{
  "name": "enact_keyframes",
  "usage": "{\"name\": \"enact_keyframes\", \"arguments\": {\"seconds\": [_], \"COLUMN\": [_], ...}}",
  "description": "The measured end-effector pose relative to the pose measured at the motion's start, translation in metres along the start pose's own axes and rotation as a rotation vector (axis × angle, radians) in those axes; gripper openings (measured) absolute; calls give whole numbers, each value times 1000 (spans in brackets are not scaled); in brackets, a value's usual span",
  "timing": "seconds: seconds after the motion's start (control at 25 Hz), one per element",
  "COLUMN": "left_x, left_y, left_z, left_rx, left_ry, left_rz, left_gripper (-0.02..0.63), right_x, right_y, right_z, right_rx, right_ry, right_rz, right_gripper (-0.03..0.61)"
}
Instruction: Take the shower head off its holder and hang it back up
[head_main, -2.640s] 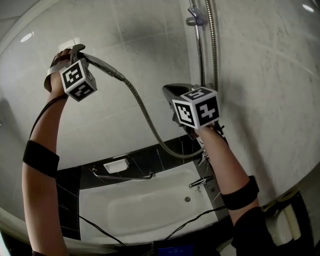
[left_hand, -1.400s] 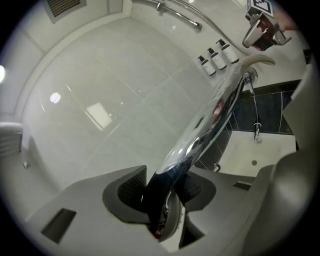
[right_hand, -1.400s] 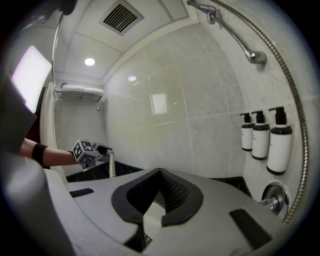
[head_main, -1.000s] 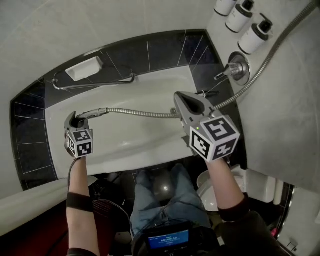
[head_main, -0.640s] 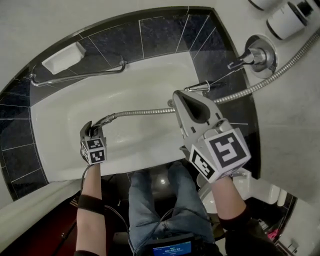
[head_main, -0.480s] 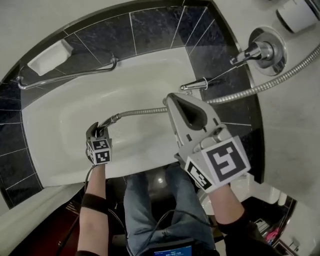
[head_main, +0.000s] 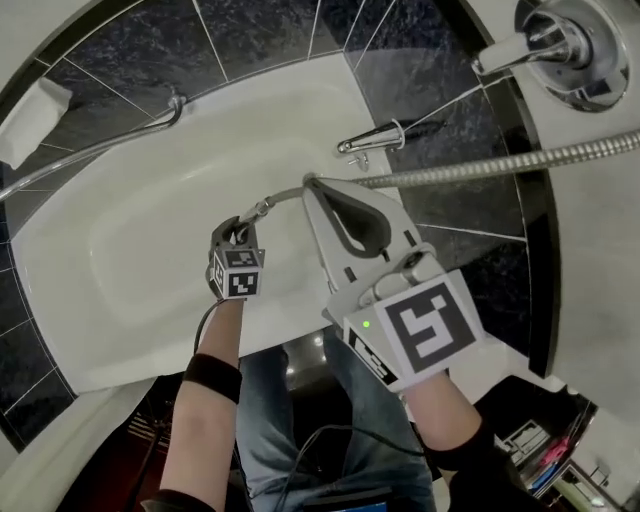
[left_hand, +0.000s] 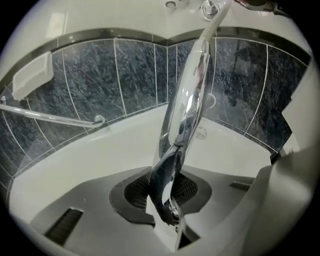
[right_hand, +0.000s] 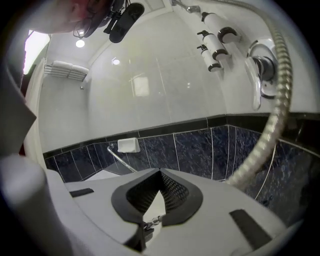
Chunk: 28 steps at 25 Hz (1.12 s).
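Head view is looking straight down into the bathtub (head_main: 110, 250). You're holding the shower head (left_hand: 185, 100) in the left gripper (head_main: 236, 228), low over the tub.

- **Left gripper:** its own view is showing the chrome handle running up between the jaws, with the pads pressing on its lower end. Those jaws have just been closing, narrowing onto the handle.
- **Hose:** the hose (head_main: 480, 168) is leaving the handle, passing the tip of the right gripper (head_main: 312, 186) and heading out right toward the wall below the mixer valve (head_main: 560, 40).
- **Right gripper:** it's sitting fully closed with nothing in it. Its view is showing the pads meeting, and the hose is only hanging past on the right, not between them.

**Step, as I'm reading it:** the take-off half looks done. The shower head is off the holder and down by the tub, so the hang-back half is what's coming. The holder isn't showing in any view right now.

**Next move is probably calling for:**
- bringing the left gripper up and tilting your head up until the holder is showing
- keeping the squeeze firm, since chrome looks slick and the grip is sitting near the handle's end
- lining the handle up with the holder before letting go
- watching the hose slack so it isn't snagging on the right gripper or the tap (head_main: 372, 138)
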<state>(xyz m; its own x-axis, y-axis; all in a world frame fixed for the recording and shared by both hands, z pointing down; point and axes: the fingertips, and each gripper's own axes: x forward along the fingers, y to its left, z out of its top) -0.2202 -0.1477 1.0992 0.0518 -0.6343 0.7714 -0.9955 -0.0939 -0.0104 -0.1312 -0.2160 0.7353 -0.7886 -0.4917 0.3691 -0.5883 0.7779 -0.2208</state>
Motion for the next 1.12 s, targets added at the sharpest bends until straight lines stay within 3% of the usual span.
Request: {"name": "enact_keyframes", "arguments": {"seconds": [0.28, 0.52, 0.72, 0.92, 1.08, 1.12], "left_x": [63, 106, 130, 139, 149, 149], "left_y": [-59, -89, -112, -126, -143, -148], "left_z": [3, -2, 10, 34, 28, 28], "left_rx": [63, 111, 144, 178, 239, 258], "left_ry": [-14, -17, -23, -43, -20, -16], "left_rz": [-87, -141, -171, -158, -212, -227], "left_gripper": [67, 63, 62, 64, 202, 206], "right_x": [13, 23, 30, 31, 29, 29], "right_y": [-32, -79, -124, -155, -169, -172], "right_z": [-104, -222, -297, -332, -343, -345], "right_rx": [35, 81, 108, 131, 142, 142], "right_ry": [109, 253, 333, 382, 399, 404], "right_rz": [-37, -117, -194, -248, -272, -274], "right_gripper": [18, 18, 18, 18, 18, 18]}}
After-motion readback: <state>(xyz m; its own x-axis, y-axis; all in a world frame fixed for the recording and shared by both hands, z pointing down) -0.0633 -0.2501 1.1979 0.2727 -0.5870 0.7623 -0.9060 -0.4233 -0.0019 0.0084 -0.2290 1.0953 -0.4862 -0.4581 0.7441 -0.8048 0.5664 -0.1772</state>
